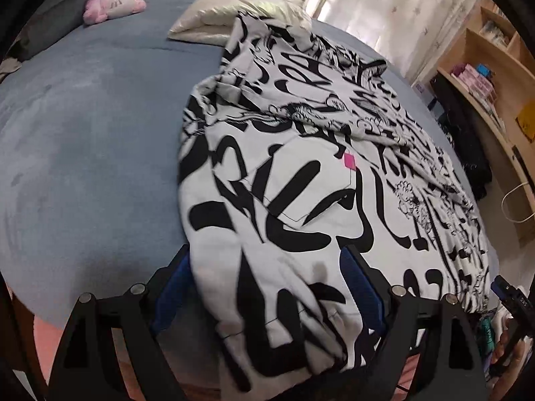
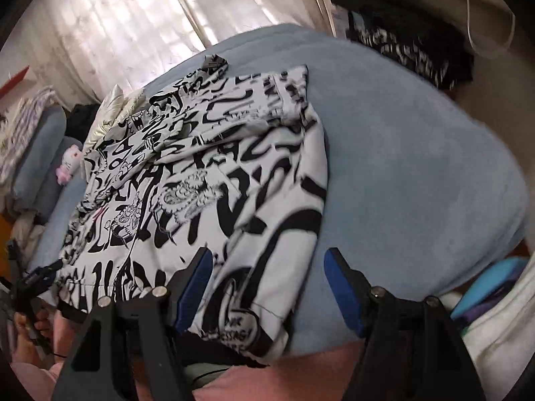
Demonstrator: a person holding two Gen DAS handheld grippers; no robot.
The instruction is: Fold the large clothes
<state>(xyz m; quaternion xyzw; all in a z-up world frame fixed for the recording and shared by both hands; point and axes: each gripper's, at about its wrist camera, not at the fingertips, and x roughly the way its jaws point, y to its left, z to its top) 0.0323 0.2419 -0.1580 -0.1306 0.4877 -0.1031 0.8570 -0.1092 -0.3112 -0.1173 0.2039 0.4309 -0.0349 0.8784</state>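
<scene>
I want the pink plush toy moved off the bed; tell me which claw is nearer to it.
Left, as far as I can judge. The left claw sits at the garment's near hem on the pink plush toy's side; the right claw works the far side.

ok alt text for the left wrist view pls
A white garment with bold black graphic print lies partly folded on a blue bedspread, its near edge between the open blue-padded fingers of the left tool. A pink-and-white plush toy and a cream pillow sit beyond it.
</scene>
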